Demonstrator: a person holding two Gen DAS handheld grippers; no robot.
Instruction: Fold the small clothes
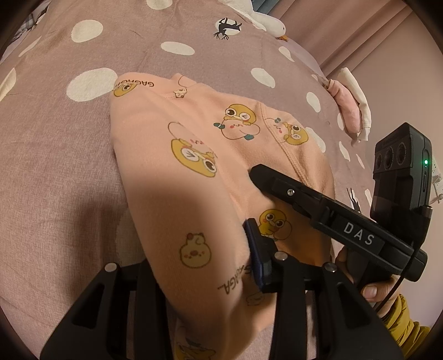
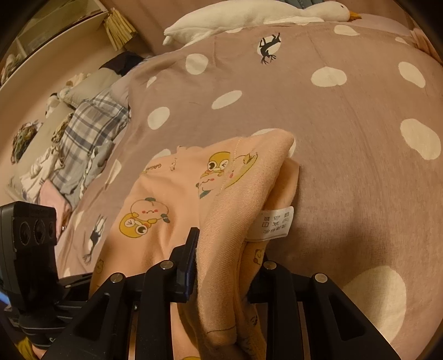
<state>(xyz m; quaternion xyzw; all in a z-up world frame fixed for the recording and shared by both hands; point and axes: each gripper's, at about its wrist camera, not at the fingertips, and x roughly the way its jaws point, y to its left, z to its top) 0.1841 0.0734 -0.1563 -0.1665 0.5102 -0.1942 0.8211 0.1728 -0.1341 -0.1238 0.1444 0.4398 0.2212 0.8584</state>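
While both tongs, left (image 1: pixel 210 265) and right (image 2: pixel 221 265), clench the peach duck-print fleece top (image 1: pixel 193 144), a fold is underway; next, lay it toward twelve o'clock on the dotted mauve bed (image 1: pixel 55 166).

This is a bedroom in a home. A bed fills most of both views, covered by a mauve blanket (image 2: pixel 332 166) printed with white spots and small black animal figures. A white goose soft toy (image 2: pixel 249 16) lies along its far edge, and a plaid pillow (image 2: pixel 88 138) sits at one side with other bedding and loose clothes piled near it. Pale pink curtains (image 1: pixel 360 30) hang behind the bed. A child's peach top with cartoon ducks (image 1: pixel 193 144) lies on the blanket.
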